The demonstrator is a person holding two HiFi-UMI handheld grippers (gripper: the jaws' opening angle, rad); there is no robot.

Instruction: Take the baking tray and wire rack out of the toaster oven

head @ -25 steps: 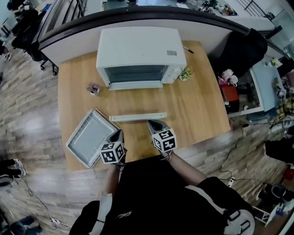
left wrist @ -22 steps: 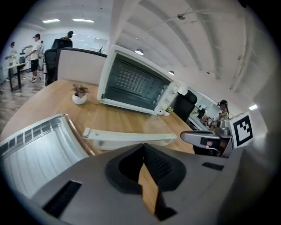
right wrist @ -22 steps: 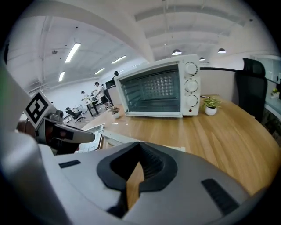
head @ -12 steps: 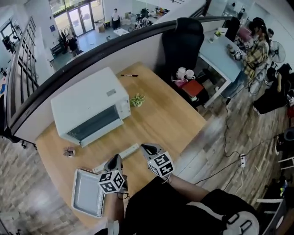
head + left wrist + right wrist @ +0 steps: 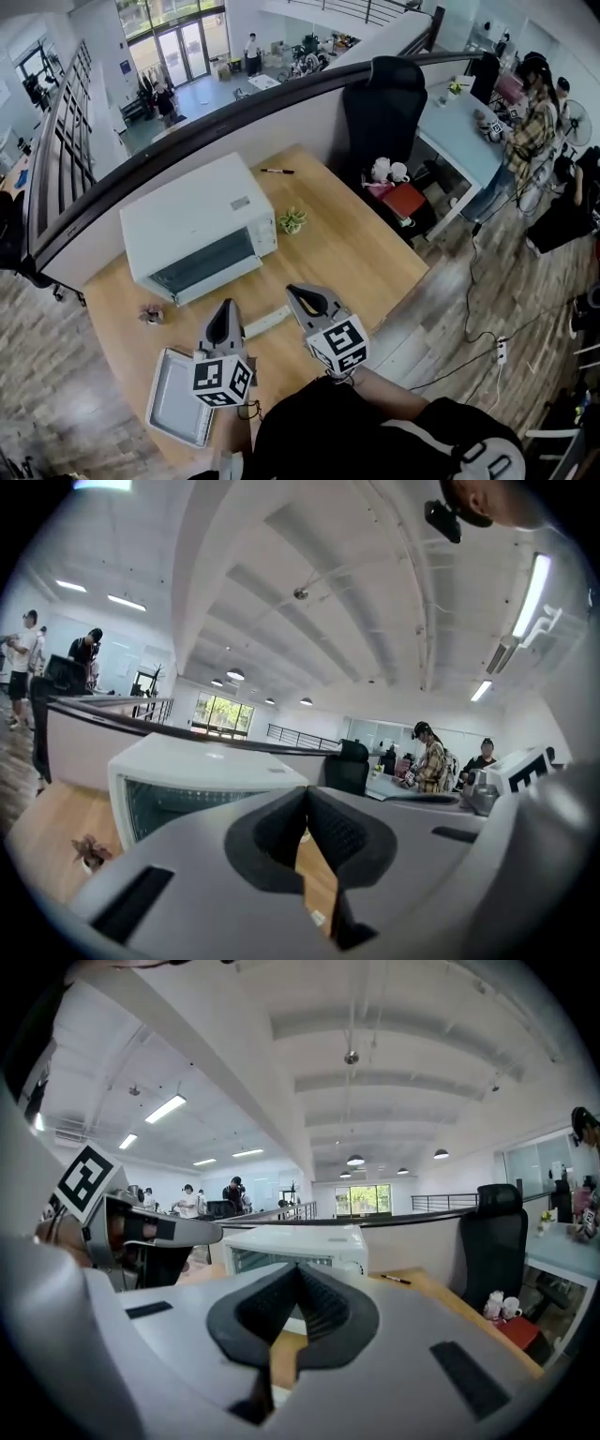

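Observation:
The white toaster oven (image 5: pixel 197 239) stands at the back of the wooden table (image 5: pixel 347 244), its glass front towards me. It also shows in the left gripper view as the oven (image 5: pixel 187 780) and in the right gripper view as the oven (image 5: pixel 298 1243). A grey baking tray (image 5: pixel 176 398) lies at the table's front left corner. A long pale strip (image 5: pixel 269 322) lies between the tray and the oven. My left gripper (image 5: pixel 222 317) and right gripper (image 5: pixel 297 297) are held up above the table's front, both shut and empty. The jaws meet in the left gripper (image 5: pixel 306 791) and the right gripper (image 5: pixel 298 1271).
A small green plant (image 5: pixel 292 220) and a pen (image 5: pixel 277 172) lie right of the oven, and a little dried flower pot (image 5: pixel 150 315) lies to its left. A black chair (image 5: pixel 384 103) and a pale desk (image 5: pixel 459 127) with people stand to the right.
Both grippers have risen from just above the table and now point nearly level at the oven. The head view has swung, so the table appears turned.

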